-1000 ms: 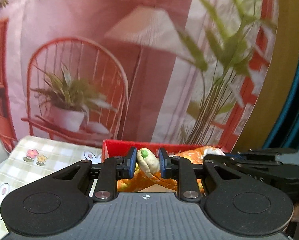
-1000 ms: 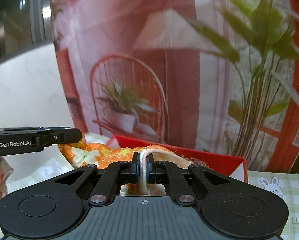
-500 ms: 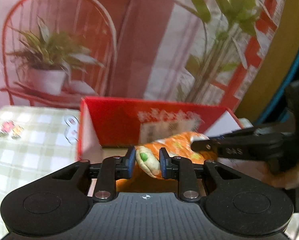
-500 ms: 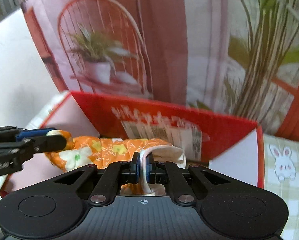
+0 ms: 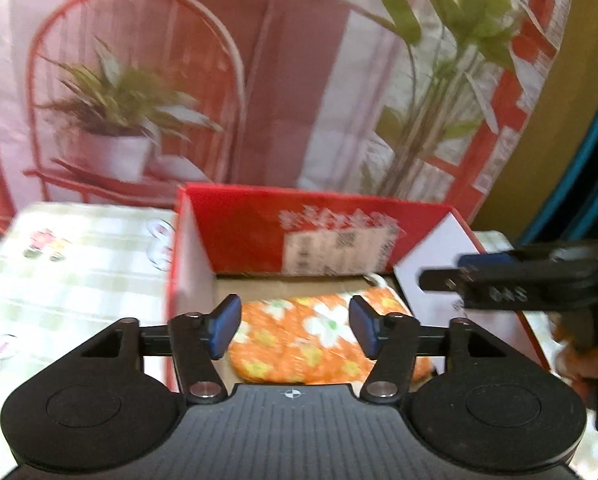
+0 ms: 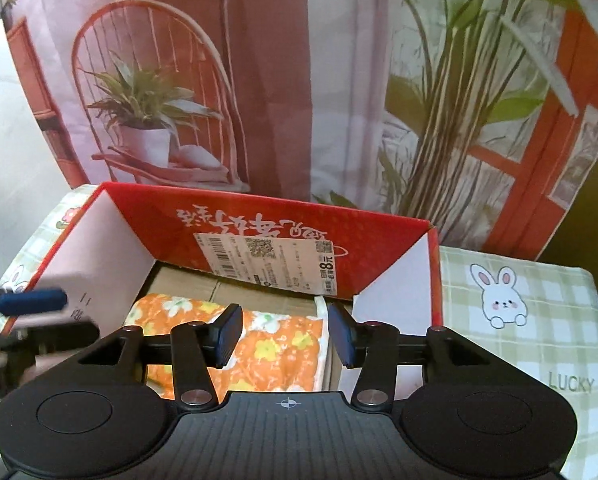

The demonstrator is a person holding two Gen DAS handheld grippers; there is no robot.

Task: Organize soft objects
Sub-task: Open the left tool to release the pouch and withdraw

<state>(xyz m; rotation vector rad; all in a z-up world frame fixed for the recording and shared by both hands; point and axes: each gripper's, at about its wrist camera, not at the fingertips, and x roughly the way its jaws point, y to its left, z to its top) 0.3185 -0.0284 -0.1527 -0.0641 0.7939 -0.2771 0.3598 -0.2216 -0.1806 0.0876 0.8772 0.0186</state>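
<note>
One orange floral mitt [image 6: 235,344] lay flat on the floor of the one red box [image 6: 259,216], its long axis running left to right, white cuff toward the right wall. The left gripper [image 5: 295,330] and right gripper [image 6: 285,334] hung over it, both with jaws opening and pads clear of the cloth.

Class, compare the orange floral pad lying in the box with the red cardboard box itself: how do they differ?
The orange floral pad is soft, flower-printed fabric; the red cardboard box is stiff, with white script and a barcode label. The pad lies flat on the bottom; the box's walls stand upright around it. Both show warm colours.
</note>
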